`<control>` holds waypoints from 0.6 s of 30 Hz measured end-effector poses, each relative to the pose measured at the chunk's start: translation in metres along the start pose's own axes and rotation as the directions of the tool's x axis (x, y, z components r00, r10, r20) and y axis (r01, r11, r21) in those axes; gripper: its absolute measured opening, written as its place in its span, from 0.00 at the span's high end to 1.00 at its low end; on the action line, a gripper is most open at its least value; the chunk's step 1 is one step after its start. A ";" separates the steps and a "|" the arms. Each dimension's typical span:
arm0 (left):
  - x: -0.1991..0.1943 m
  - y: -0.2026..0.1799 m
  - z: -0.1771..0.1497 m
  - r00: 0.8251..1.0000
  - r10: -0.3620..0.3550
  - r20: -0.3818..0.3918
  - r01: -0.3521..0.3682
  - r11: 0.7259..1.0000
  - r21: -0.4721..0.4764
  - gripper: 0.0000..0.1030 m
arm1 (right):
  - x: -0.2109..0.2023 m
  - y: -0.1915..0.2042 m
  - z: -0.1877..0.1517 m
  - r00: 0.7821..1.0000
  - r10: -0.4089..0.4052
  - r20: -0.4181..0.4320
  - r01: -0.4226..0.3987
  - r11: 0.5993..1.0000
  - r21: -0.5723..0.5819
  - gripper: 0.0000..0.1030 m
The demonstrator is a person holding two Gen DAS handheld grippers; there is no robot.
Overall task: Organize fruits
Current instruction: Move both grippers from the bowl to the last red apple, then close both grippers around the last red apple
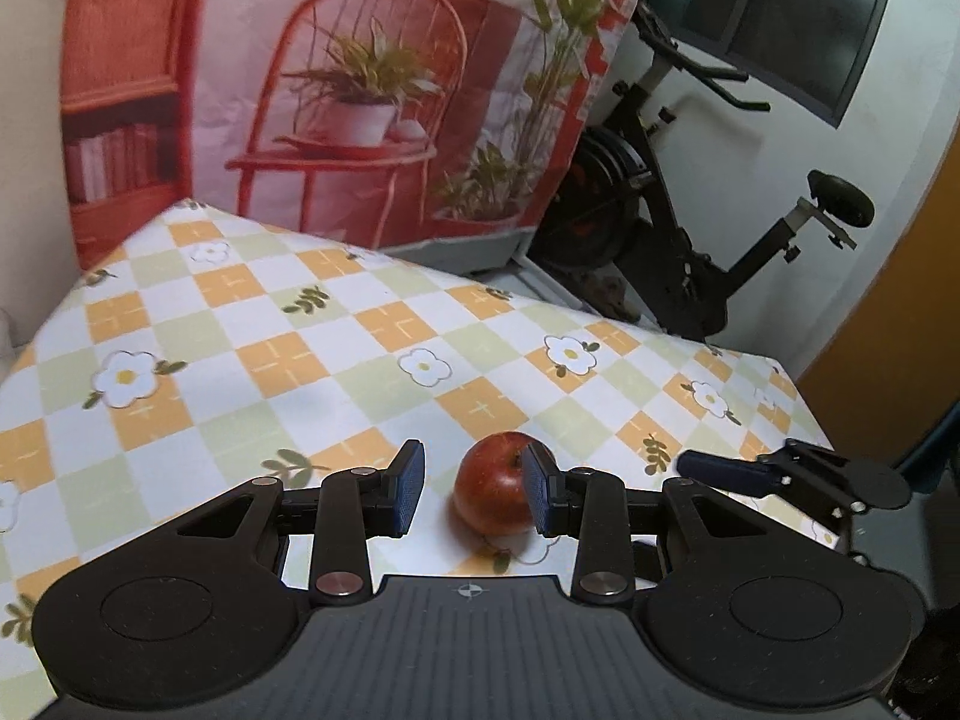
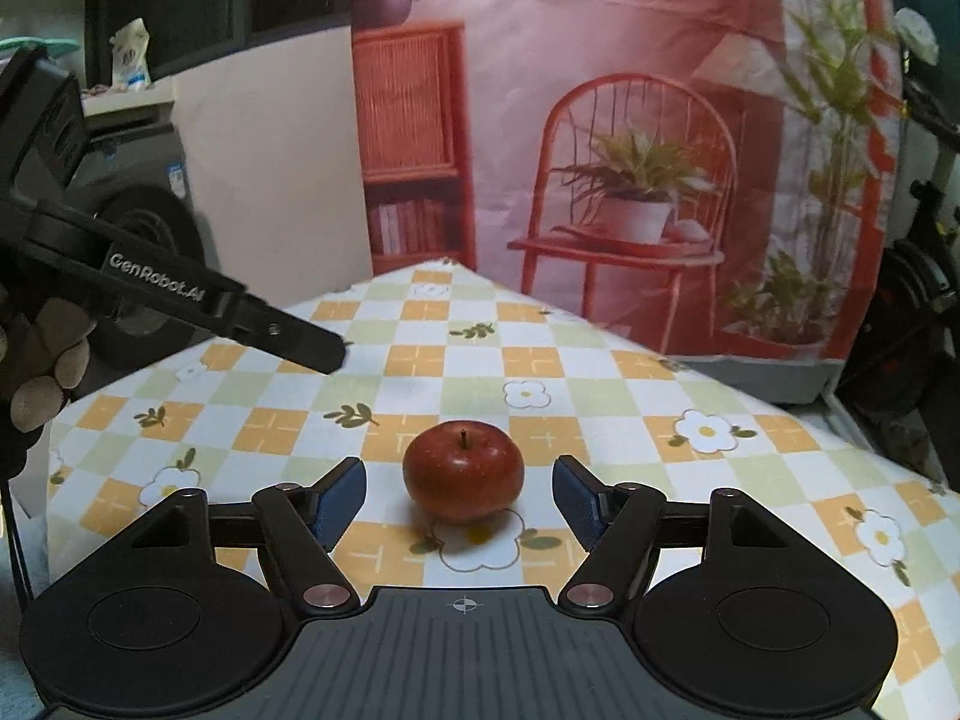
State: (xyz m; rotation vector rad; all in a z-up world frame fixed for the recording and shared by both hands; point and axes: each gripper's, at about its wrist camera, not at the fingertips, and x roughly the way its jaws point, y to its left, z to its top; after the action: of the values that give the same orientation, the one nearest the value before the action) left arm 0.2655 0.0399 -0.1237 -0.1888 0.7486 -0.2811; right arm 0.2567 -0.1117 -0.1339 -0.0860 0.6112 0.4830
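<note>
A red apple (image 1: 493,489) sits upright on the checkered flower tablecloth (image 1: 288,354). In the left wrist view my left gripper (image 1: 474,489) is open; the apple lies just beyond the jaws, partly hidden by the right pad (image 1: 540,495). My right gripper (image 1: 738,474) shows at the right, pointing toward the apple. In the right wrist view the apple (image 2: 462,471) stands centred between the open blue pads of my right gripper (image 2: 459,501), stem up, not touched. The left gripper (image 2: 180,300) reaches in from the upper left, above the cloth.
A printed backdrop (image 1: 336,96) with a red chair and plants stands behind the table. An exercise bike (image 1: 672,198) is beyond the table's far right edge. A washing machine (image 2: 138,192) stands left of the table. The table (image 2: 750,450) carries only the apple.
</note>
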 end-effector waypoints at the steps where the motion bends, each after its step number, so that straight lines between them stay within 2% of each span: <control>1: 0.007 0.001 0.001 1.000 -0.006 -0.012 0.006 1.000 -0.005 0.63 | 0.006 -0.002 -0.001 1.000 0.008 -0.010 -0.008 1.000 0.001 0.37; 10: 0.052 0.015 0.005 0.992 -0.085 -0.097 0.079 0.995 -0.063 0.63 | 0.061 -0.021 -0.010 0.993 0.073 -0.093 -0.072 0.997 0.023 0.37; 18: 0.082 0.017 0.003 0.978 -0.141 -0.152 0.126 0.986 -0.104 0.63 | 0.087 -0.029 -0.017 0.987 0.121 -0.107 -0.114 0.991 0.068 0.37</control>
State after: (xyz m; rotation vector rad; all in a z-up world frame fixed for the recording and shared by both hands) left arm 0.3273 0.0304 -0.1788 -0.3098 0.9099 -0.3925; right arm 0.3229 -0.1055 -0.1996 -0.0183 0.7425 0.5759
